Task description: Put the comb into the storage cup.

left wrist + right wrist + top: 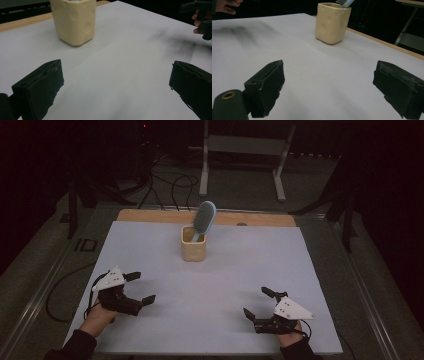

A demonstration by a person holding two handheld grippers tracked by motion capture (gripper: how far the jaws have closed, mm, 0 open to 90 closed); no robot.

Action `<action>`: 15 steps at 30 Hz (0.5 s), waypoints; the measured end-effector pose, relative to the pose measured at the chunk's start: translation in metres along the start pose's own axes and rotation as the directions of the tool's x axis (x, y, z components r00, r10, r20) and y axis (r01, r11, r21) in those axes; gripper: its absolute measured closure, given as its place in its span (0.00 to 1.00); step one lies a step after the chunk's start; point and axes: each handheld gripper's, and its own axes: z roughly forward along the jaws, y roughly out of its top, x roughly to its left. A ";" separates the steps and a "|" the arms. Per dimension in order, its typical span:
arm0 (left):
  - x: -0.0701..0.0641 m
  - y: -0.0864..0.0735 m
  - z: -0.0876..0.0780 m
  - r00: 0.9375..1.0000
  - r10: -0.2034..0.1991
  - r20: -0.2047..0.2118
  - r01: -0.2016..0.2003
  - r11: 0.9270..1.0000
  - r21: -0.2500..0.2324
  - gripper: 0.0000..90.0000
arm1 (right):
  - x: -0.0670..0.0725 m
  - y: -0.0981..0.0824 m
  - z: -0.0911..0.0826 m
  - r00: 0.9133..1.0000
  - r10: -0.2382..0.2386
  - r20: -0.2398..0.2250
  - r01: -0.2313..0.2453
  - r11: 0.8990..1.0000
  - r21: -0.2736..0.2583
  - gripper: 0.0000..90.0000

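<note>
Table (150, 216): a wooden top is seen, with a bare strip left showing along its far edge.
Sheet (210, 285): the rest of the top is covered by a pale, plain sheet; soft shadows are cast on it near each gripper.
Cup (193, 245): a cream, square-sided cup with shallow dimples is stood upright on the far middle of the sheet, well apart from both grippers.
Brush (203, 217): a blue-grey hairbrush is held in the cup handle-down, its head tilted up and to the right above the rim.
Left gripper (139, 287): it is held low over the near left of the sheet; its jaws are spread wide and nothing is held between them.
Right gripper (256, 302): it is held low over the near right of the sheet; its jaws are likewise spread wide and bare.
Room: it is dimly lit; a grey floor, loose black cables (165, 185) and a pale metal frame (240, 150) are seen beyond the table.
</note>
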 end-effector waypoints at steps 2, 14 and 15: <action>-0.001 -0.006 -0.004 1.000 -0.009 -0.005 0.009 1.000 -0.001 0.00 | 0.000 0.000 0.000 1.000 0.001 0.001 -0.001 1.000 -0.002 0.11; -0.009 -0.039 -0.021 0.998 -0.013 -0.058 0.015 0.999 0.029 0.00 | 0.000 0.000 0.001 1.000 -0.001 -0.002 0.001 1.000 0.004 0.11; -0.009 -0.039 -0.021 0.998 -0.013 -0.058 0.015 0.999 0.029 0.00 | 0.000 0.000 0.001 1.000 -0.001 -0.002 0.001 1.000 0.004 0.11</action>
